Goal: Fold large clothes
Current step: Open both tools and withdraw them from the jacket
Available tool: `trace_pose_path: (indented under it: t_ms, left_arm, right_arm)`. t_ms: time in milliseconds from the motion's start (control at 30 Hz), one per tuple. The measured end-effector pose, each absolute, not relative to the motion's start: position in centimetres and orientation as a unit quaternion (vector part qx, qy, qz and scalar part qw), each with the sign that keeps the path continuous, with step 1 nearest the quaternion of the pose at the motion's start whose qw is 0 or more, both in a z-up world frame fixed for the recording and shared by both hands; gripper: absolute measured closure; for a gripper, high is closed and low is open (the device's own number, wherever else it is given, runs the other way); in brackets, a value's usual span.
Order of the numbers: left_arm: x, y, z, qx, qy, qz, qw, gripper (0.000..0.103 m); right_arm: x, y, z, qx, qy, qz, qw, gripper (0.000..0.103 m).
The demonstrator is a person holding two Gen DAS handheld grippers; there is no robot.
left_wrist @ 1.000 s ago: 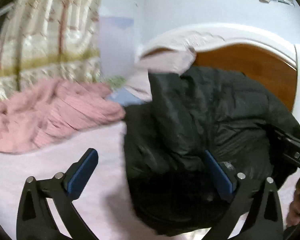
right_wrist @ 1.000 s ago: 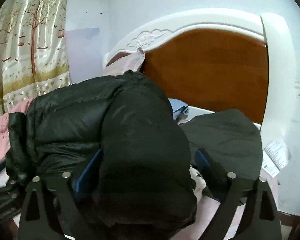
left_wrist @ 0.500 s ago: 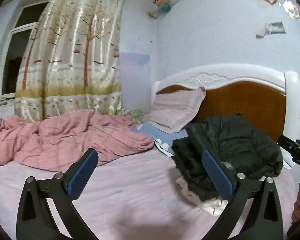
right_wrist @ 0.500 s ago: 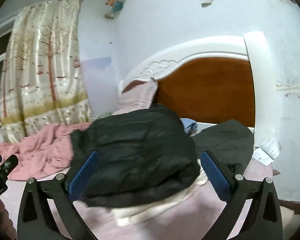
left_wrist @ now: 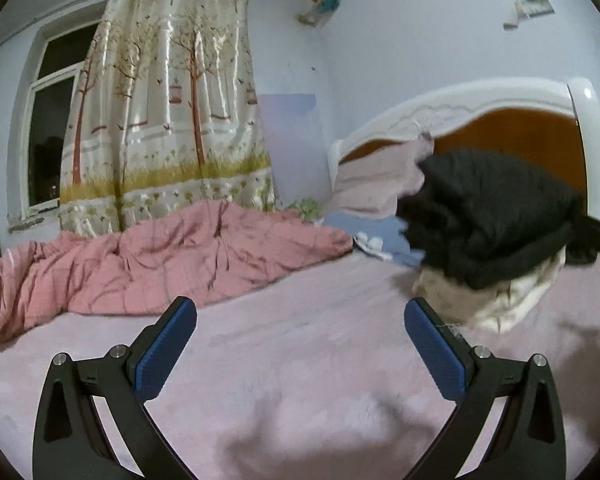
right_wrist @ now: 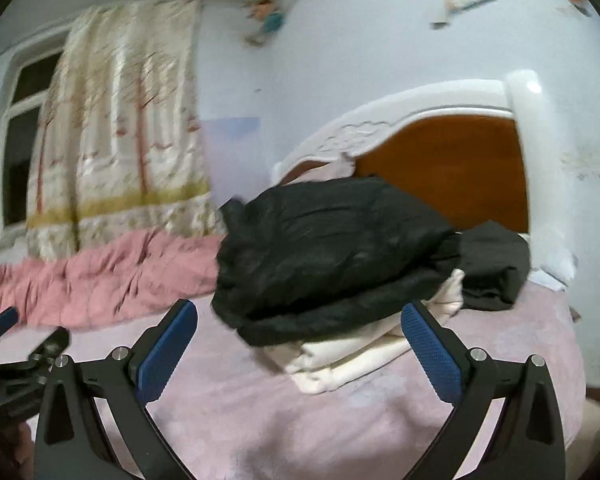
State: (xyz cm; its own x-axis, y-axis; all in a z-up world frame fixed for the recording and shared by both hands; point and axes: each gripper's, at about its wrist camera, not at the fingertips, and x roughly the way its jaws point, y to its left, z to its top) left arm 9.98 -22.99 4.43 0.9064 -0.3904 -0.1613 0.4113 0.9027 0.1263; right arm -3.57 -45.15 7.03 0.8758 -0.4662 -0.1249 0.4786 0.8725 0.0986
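A folded black puffer jacket [right_wrist: 328,256] lies on top of a folded cream garment [right_wrist: 356,360] near the headboard end of the pink bed; it also shows at the right of the left wrist view [left_wrist: 488,220]. A second folded black garment [right_wrist: 496,264] lies beside it on the right. My left gripper [left_wrist: 300,344] is open and empty above the pink sheet, well short of the stack. My right gripper [right_wrist: 300,344] is open and empty, just in front of the stack. The left gripper also shows at the left edge of the right wrist view [right_wrist: 16,344].
A rumpled pink quilt [left_wrist: 160,260] lies along the far left side of the bed. A pink pillow [left_wrist: 380,180] leans on the white and brown headboard [left_wrist: 540,140]. A tree-print curtain [left_wrist: 168,112] hangs by the window. Papers [right_wrist: 556,272] lie at the bed's right edge.
Both grippers have let go of the black jacket and pulled back from it. The jacket now rests folded on the cream garment. Both views have risen and widened.
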Motion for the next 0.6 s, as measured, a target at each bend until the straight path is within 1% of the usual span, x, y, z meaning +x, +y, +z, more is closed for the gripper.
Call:
trace_pose_path:
  t_ms: [67, 200, 400, 600]
  left_arm:
    - [10.3, -22.9, 3.3, 0.074, 0.07, -0.194, 0.976, 0.0]
    - [9.4, -23.2, 2.6, 0.084, 0.045, -0.183, 0.978, 0.0]
    - [8.8, -23.4, 2.7, 0.089, 0.03, -0.184, 0.978, 0.0]
    - [9.3, -22.8, 2.9, 0.073, 0.039, -0.189, 0.978, 0.0]
  right_arm:
    - [-2.6, -45.1, 6.2, 0.056, 0.07, -0.245, 0.965, 0.0]
    - [-1.3, -45.1, 5.4, 0.046, 0.1, -0.268, 0.957, 0.0]
    - [-2.0, -43.5, 5.9, 0.008, 0.072, -0.284, 0.956, 0.0]
    - [-2.9, -43.2, 6.5, 0.009, 0.06, -0.305, 0.951, 0.0]
